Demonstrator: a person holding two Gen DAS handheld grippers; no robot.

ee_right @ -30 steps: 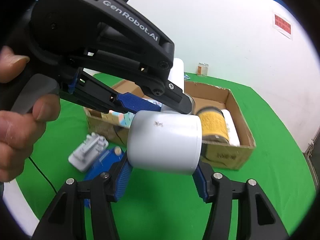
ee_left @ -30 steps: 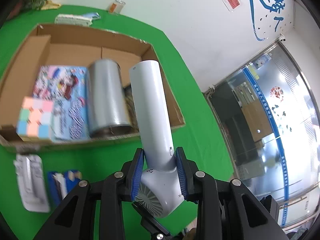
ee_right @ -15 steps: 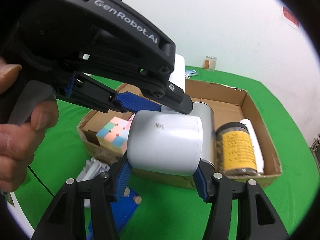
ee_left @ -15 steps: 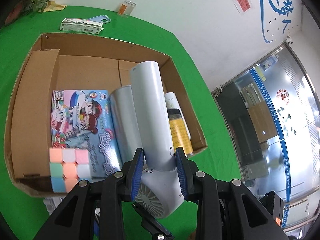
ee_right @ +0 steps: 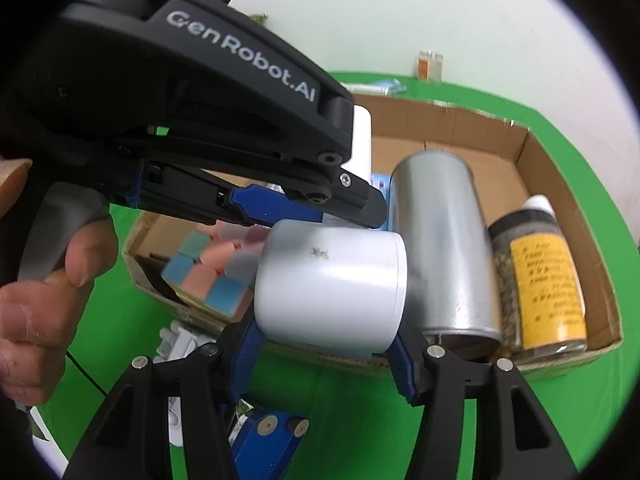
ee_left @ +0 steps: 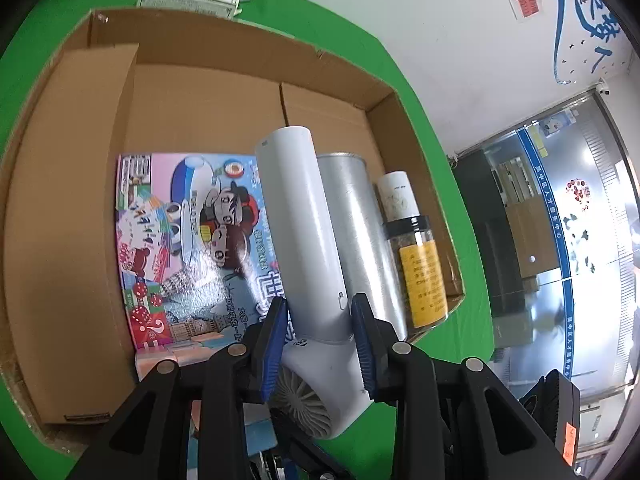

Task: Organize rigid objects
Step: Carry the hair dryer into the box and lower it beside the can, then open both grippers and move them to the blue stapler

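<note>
Together, left hand-held gripper (ee_left: 320, 332) and right hand-held gripper (ee_right: 328, 356) clamping white hair dryer (ee_left: 304, 232), above cardboard box (ee_left: 72, 200)

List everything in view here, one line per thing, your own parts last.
white hair dryer: 1, white, held over the box by both grippers
cardboard box: 1, brown, on green table
silver metal can: 1, lying in box
yellow-label jar: 1, black lid, right of can
cartoon game box: 1, flat in box
pastel puzzle cube: 1, box's near corner
left gripper: black, blue pads, on handle
right gripper: on barrel
</note>
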